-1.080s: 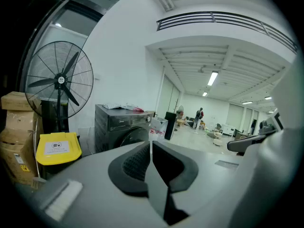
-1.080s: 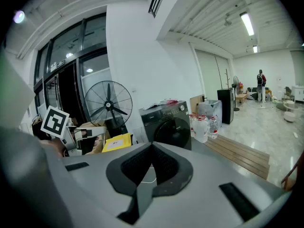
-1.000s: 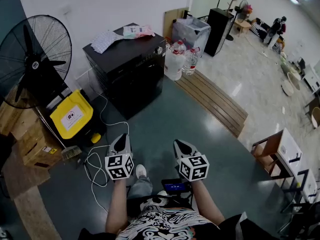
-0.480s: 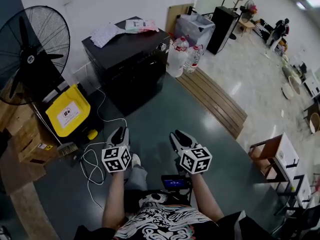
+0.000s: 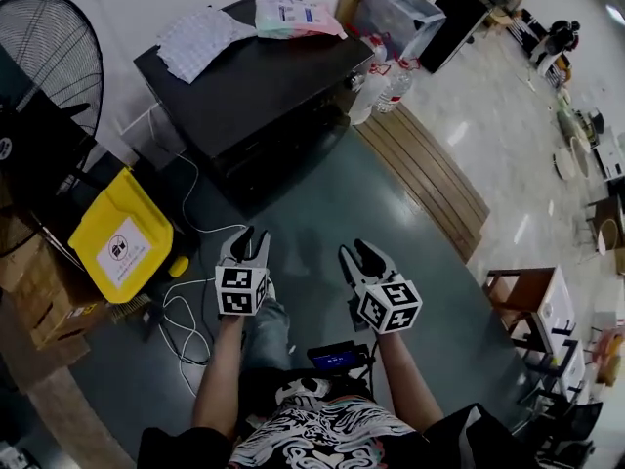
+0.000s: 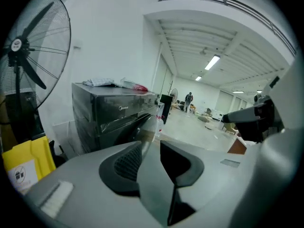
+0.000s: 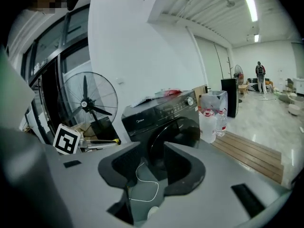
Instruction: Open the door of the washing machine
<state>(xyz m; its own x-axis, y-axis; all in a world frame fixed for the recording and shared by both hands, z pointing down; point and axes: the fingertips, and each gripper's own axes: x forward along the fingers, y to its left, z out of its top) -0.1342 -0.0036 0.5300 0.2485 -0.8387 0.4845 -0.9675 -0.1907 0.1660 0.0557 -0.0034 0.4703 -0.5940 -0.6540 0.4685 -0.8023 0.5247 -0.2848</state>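
Observation:
The black front-loading washing machine (image 5: 256,78) stands against the white wall, and its round dark door (image 7: 175,136) is closed. Both grippers hover over the green floor a good stride short of it and touch nothing. My left gripper (image 5: 249,242) points at the machine (image 6: 114,114), its jaws opening with only air between them. My right gripper (image 5: 359,258) is level with it on the right, jaws also opening and empty. In the right gripper view the door shows through the gap of the gripper (image 7: 154,163).
Papers (image 5: 200,37) and a packet (image 5: 293,16) lie on the machine's top. A big fan (image 5: 44,66) and a yellow bin (image 5: 122,237) stand to the left, and a white cable (image 5: 181,311) trails on the floor. Water bottles (image 5: 391,81) and wooden boards (image 5: 425,179) sit to the right.
The view and both grippers have moved closer to the washing machine. Both pairs of jaws were shut before and now stand apart.

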